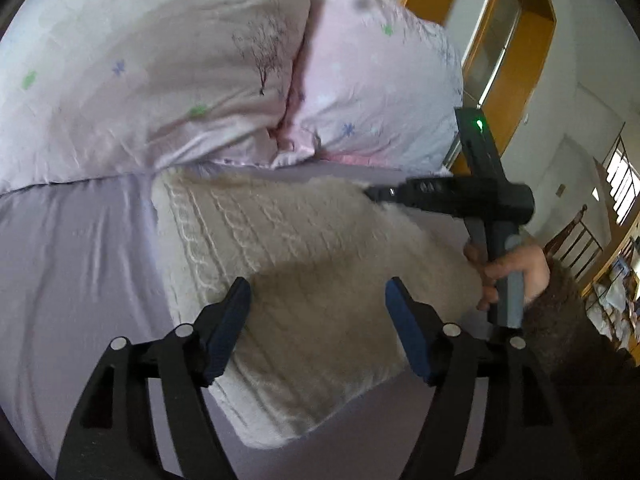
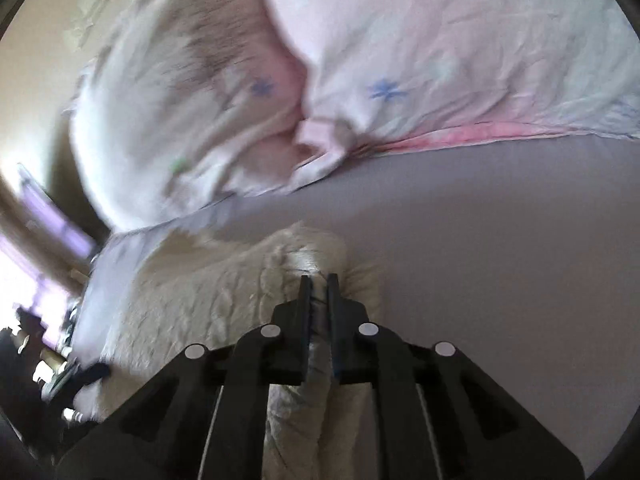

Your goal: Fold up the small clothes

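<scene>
A cream cable-knit sweater [image 1: 304,264] lies on the lilac bed sheet [image 1: 72,264]. My left gripper [image 1: 316,300] is open and empty, hovering just above the sweater's near part, one finger on each side of it. My right gripper [image 1: 372,194] shows in the left wrist view at the sweater's far right edge, held by a hand. In the right wrist view my right gripper [image 2: 318,280] is shut on a bunched edge of the sweater [image 2: 200,300], which drapes down between the fingers.
A pink floral duvet and pillows [image 1: 200,64] are piled at the far side of the bed, close behind the sweater. A wooden wardrobe [image 1: 516,52] and a stair railing [image 1: 580,240] stand off to the right. The sheet [image 2: 500,260] lies bare right of the sweater.
</scene>
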{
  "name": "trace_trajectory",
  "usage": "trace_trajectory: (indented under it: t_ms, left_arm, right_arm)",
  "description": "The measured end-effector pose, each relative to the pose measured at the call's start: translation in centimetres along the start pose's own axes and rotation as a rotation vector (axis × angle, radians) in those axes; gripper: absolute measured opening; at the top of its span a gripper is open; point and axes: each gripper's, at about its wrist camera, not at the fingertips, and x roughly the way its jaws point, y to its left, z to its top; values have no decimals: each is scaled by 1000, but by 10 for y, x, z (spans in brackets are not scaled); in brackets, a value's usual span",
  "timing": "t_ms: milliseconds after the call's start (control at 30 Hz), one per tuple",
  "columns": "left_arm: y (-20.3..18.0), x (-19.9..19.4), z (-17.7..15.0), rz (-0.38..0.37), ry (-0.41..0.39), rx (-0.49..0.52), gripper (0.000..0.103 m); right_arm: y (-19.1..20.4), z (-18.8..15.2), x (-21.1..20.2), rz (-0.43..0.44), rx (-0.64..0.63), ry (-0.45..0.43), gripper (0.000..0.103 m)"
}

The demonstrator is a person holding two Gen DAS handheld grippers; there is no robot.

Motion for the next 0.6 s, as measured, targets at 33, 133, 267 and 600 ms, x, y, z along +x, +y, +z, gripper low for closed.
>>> trace_trajectory:
  t_ms: [33,133,267,600]
  left_arm:
    - [0,1,0,-4,-5,5,68]
    - [0,-7,-1,-12,-14,-6,68]
    - [5,-30,-13,25,-27,-35,80]
    - [-2,-52,-81,297,99,-93,101]
  right_arm:
    - [-8,0,2,10,35,13,8]
    - [-6,-8,-2,14,3,30,10]
    - [18,-34,-61,32,-77,-68,60]
    - [60,-145,-128,-255,-274,-147,102]
